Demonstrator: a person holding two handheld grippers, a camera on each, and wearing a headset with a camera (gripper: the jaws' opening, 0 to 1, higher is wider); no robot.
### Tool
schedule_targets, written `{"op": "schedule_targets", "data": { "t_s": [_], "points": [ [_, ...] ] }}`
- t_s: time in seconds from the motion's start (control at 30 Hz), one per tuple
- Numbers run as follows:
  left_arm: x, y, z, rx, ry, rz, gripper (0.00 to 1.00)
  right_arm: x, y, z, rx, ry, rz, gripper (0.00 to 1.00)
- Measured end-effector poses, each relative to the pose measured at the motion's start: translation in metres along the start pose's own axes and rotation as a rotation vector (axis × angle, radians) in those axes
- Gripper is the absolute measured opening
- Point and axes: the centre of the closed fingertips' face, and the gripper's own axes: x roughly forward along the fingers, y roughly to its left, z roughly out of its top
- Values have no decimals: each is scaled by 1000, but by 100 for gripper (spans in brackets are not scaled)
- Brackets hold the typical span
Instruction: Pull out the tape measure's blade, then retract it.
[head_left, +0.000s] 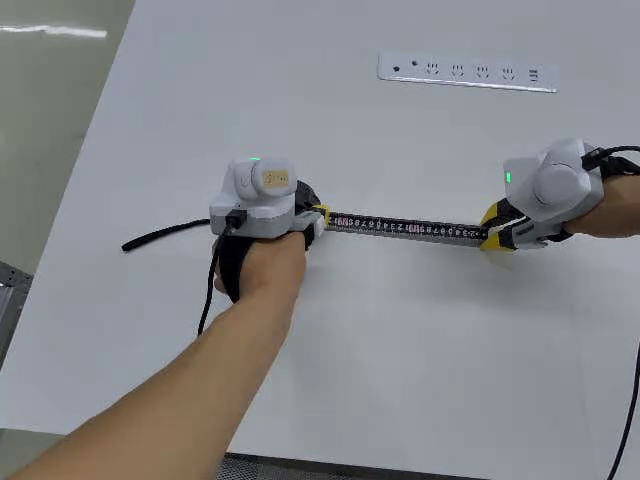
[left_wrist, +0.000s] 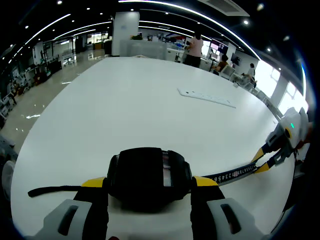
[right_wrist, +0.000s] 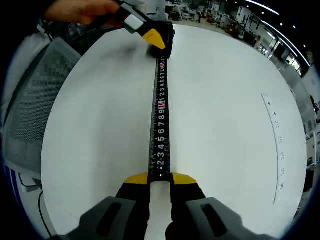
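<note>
The blade is out of its case and runs as a straight dark strip with white numbers across the middle of the head view, just above the white table. In the right gripper view it climbs from the bottom centre to the top.

The black case is at the blade's left end in the head view. The left tool is clamped on it, with a yellow pad pressed to each side. A black strap trails from there toward the left edge.

At the right end, the right tool has its jaws pinched together on the blade's tip.

A white power strip lies in the upper right, well apart from the tape.
</note>
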Motion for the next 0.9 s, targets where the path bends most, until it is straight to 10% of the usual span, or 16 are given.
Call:
{"op": "schedule_targets", "data": {
  "t_s": [0.9],
  "points": [
    [-3,0,5,-79,7,-47,62,-1,0,0,-6,0,2,14]
  ]
}}
